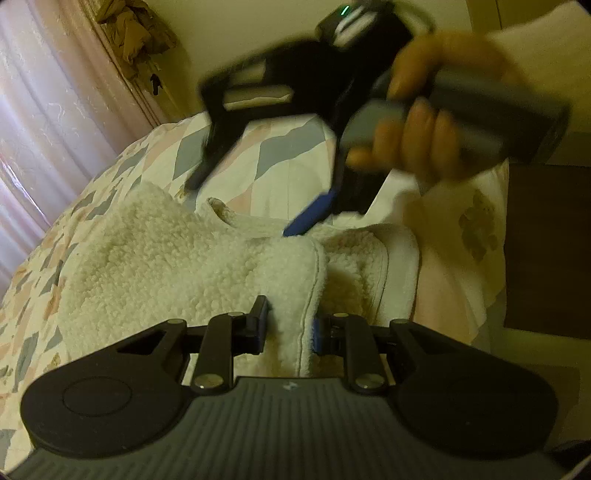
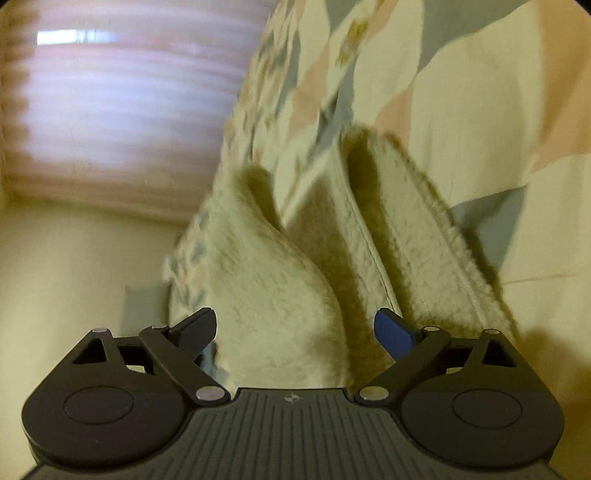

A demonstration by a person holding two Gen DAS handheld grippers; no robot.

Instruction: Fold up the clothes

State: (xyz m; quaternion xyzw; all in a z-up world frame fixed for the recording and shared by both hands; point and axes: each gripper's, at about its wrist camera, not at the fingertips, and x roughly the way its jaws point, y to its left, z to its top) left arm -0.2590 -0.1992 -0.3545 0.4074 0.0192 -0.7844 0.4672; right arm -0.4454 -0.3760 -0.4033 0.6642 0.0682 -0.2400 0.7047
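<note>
A cream fleece garment (image 1: 166,251) lies crumpled on a bed with a patterned bedspread (image 1: 280,151). At the bottom of the left wrist view, my left gripper (image 1: 290,321) is shut on a folded, seamed edge of the fleece. My right gripper (image 1: 255,192) shows blurred above it, held by a person's hand (image 1: 417,129), with its jaws spread wide over the garment's far part. In the right wrist view, the right gripper (image 2: 295,328) is open. Fleece folds (image 2: 277,295) rise between its fingers, and the pads do not press on them.
A pink curtain (image 1: 55,110) hangs to the left of the bed. A brown garment (image 1: 136,33) hangs near the curtain's top. A dark piece of furniture (image 1: 546,251) stands at the bed's right edge. In the right wrist view, the bedspread (image 2: 443,92) fills the area right of the curtain (image 2: 110,92).
</note>
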